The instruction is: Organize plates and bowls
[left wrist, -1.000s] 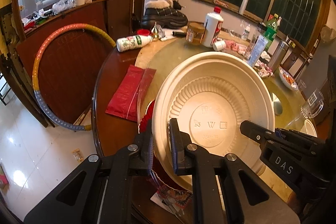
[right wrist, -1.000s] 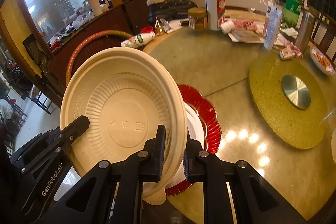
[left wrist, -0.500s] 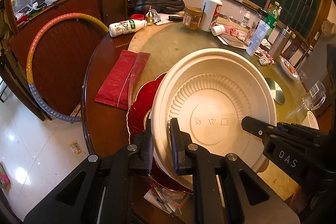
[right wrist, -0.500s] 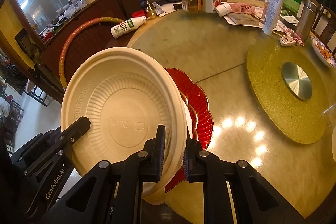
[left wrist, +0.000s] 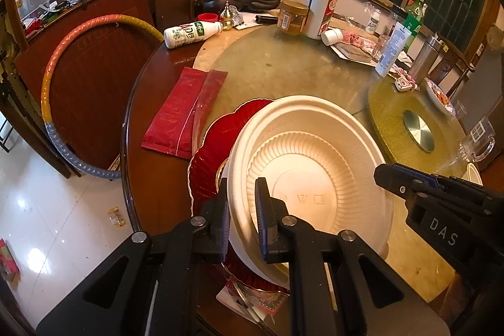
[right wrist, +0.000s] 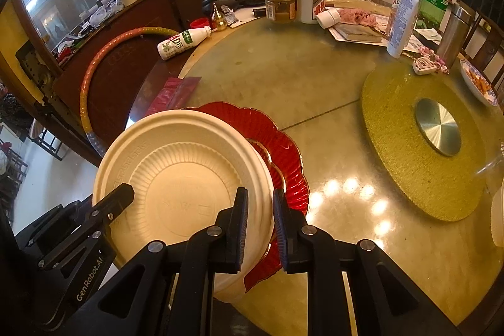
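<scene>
A large cream paper bowl [left wrist: 315, 175] is held by both grippers over a red scalloped plate [left wrist: 214, 153] on the table's near edge. My left gripper [left wrist: 242, 211] is shut on the bowl's left rim. My right gripper [right wrist: 260, 218] is shut on the bowl's [right wrist: 186, 172] right rim. The bowl sits low on the red plate [right wrist: 277, 147] and on a white dish that is mostly hidden beneath it. Each gripper shows in the other's view at the bowl's far rim.
A red packet [left wrist: 186, 112] lies left of the plate. A gold turntable mat [right wrist: 422, 140] is on the right. Bottles, a jar [right wrist: 280, 3], a lying milk bottle [right wrist: 182, 41] and papers crowd the far side. A hoop [left wrist: 60, 90] leans off the table's left edge.
Both grippers have lowered the bowl from a tilted, raised pose down toward the red plate, and it now lies flatter.
</scene>
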Demonstrator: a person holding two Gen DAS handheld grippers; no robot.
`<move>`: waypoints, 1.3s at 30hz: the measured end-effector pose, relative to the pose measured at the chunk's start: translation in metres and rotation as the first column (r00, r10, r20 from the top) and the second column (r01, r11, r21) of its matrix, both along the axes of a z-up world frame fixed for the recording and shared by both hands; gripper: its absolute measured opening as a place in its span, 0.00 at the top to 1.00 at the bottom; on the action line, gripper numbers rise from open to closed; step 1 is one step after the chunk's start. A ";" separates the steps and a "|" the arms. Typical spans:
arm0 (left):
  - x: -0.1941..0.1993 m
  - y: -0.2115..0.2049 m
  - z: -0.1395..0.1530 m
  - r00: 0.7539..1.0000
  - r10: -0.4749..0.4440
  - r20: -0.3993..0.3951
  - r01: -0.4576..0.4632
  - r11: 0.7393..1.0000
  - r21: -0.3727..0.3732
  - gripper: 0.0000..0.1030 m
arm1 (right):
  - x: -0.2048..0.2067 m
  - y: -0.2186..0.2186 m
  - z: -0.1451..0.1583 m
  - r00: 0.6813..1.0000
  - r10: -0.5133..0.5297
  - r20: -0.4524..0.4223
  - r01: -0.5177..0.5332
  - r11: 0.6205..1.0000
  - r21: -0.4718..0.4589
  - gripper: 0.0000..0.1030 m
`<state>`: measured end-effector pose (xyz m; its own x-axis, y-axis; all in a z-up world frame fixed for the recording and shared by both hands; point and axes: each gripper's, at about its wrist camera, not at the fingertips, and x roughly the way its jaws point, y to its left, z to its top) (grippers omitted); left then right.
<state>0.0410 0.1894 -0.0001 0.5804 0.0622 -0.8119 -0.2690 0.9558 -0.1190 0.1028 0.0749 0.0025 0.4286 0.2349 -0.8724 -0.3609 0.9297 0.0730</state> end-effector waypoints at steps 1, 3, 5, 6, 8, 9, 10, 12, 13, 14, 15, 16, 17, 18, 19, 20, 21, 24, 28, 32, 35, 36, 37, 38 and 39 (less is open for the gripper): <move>-0.001 0.000 0.001 1.000 -0.001 0.003 0.001 1.000 0.003 0.87 | 0.000 0.000 0.000 1.000 -0.002 0.002 0.002 1.000 0.002 0.82; -0.003 0.000 0.005 1.000 0.008 0.018 -0.009 1.000 0.017 0.83 | 0.000 -0.003 0.000 1.000 -0.008 0.004 0.008 1.000 0.013 0.82; -0.007 0.001 0.010 0.999 0.030 0.042 -0.032 0.998 0.049 0.68 | -0.001 -0.005 -0.001 1.000 -0.011 -0.002 0.011 1.000 0.029 0.80; -0.009 0.001 0.013 0.998 0.037 0.056 -0.040 0.997 0.058 0.55 | -0.001 -0.006 0.000 1.000 -0.011 -0.003 0.011 0.999 0.039 0.75; -0.015 0.004 0.019 0.994 0.055 0.094 -0.062 0.995 0.080 0.39 | -0.002 -0.008 0.000 1.000 -0.011 -0.002 0.011 0.998 0.061 0.66; -0.019 0.005 0.023 0.991 0.067 0.117 -0.079 0.992 0.097 0.31 | -0.002 -0.010 0.001 1.000 -0.012 -0.003 0.012 0.996 0.085 0.59; -0.022 0.006 0.027 0.987 0.079 0.140 -0.095 0.989 0.114 0.27 | -0.002 -0.012 0.002 1.000 -0.012 -0.003 0.013 0.994 0.108 0.55; -0.031 0.008 0.036 0.977 0.103 0.188 -0.132 0.981 0.145 0.24 | -0.006 -0.018 0.007 1.000 -0.010 0.001 0.010 0.983 0.183 0.38; -0.037 0.009 0.040 0.969 0.121 0.217 -0.157 0.975 0.155 0.23 | -0.009 -0.022 0.011 1.000 -0.008 0.010 0.005 0.974 0.226 0.34; -0.044 0.011 0.045 0.957 0.142 0.254 -0.185 0.971 0.154 0.23 | -0.014 -0.027 0.014 1.000 -0.005 0.023 -0.001 0.965 0.262 0.28; -0.052 0.012 0.050 0.940 0.162 0.299 -0.211 0.967 0.140 0.22 | -0.018 -0.031 0.017 0.999 -0.005 0.035 -0.005 0.957 0.290 0.24; -0.061 0.012 0.054 0.924 0.179 0.339 -0.232 0.965 0.124 0.19 | -0.024 -0.039 0.020 0.999 -0.009 0.053 -0.010 0.943 0.332 0.22; -0.069 0.012 0.059 0.905 0.192 0.380 -0.249 0.963 0.106 0.19 | -0.027 -0.043 0.023 0.998 -0.012 0.061 -0.011 0.934 0.357 0.17; -0.077 0.009 0.064 0.888 0.192 0.417 -0.252 0.963 0.092 0.19 | -0.032 -0.054 0.023 0.997 -0.020 0.068 -0.009 0.916 0.400 0.14; -0.083 0.004 0.069 0.873 0.179 0.453 -0.243 0.966 0.086 0.18 | -0.035 -0.062 0.022 0.997 -0.028 0.065 -0.003 0.902 0.433 0.12; -0.088 -0.002 0.073 0.863 0.159 0.479 -0.227 0.970 0.088 0.18 | -0.038 -0.072 0.020 0.998 -0.036 0.052 0.007 0.883 0.469 0.07; -0.090 -0.010 0.076 0.858 0.136 0.496 -0.207 0.974 0.091 0.17 | -0.040 -0.085 0.014 0.999 -0.048 0.021 0.030 0.855 0.517 0.00; -0.092 -0.037 0.079 0.852 0.023 0.523 -0.084 0.992 0.094 0.17 | -0.039 -0.117 -0.008 0.993 -0.043 -0.114 0.105 0.784 0.612 0.00; -0.082 -0.078 0.073 0.855 -0.139 0.500 0.103 0.990 0.100 0.16 | -0.046 -0.167 -0.034 0.973 -0.075 -0.216 0.203 0.720 0.664 0.00; -0.075 -0.114 0.058 0.861 -0.250 0.443 0.231 0.968 0.098 0.17 | -0.056 -0.208 -0.045 0.969 -0.142 -0.200 0.242 0.679 0.693 0.00; -0.075 -0.130 0.047 0.865 -0.287 0.412 0.281 0.957 0.076 0.17 | -0.063 -0.236 -0.056 0.961 -0.222 -0.164 0.273 0.676 0.684 0.00; -0.079 -0.136 0.046 0.865 -0.300 0.403 0.295 0.952 0.077 0.17 | -0.065 -0.244 -0.059 0.953 -0.263 -0.151 0.293 0.675 0.677 0.00; -0.080 -0.141 0.043 0.865 -0.317 0.389 0.311 0.947 0.080 0.17 | -0.065 -0.249 -0.059 0.948 -0.285 -0.143 0.304 0.668 0.680 0.00; -0.080 -0.147 0.040 0.866 -0.337 0.369 0.329 0.940 0.086 0.17 | -0.066 -0.255 -0.060 0.938 -0.322 -0.131 0.319 0.648 0.692 0.00; -0.079 -0.152 0.038 0.866 -0.361 0.347 0.350 0.932 0.096 0.17 | -0.066 -0.258 -0.059 0.933 -0.338 -0.123 0.323 0.636 0.701 0.00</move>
<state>-0.0376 0.0371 0.0376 0.8147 -0.1825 -0.5504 0.1441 0.9831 -0.1127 0.0366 -0.1834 -0.0561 0.6146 0.6095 -0.5007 -0.0483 0.6627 0.7473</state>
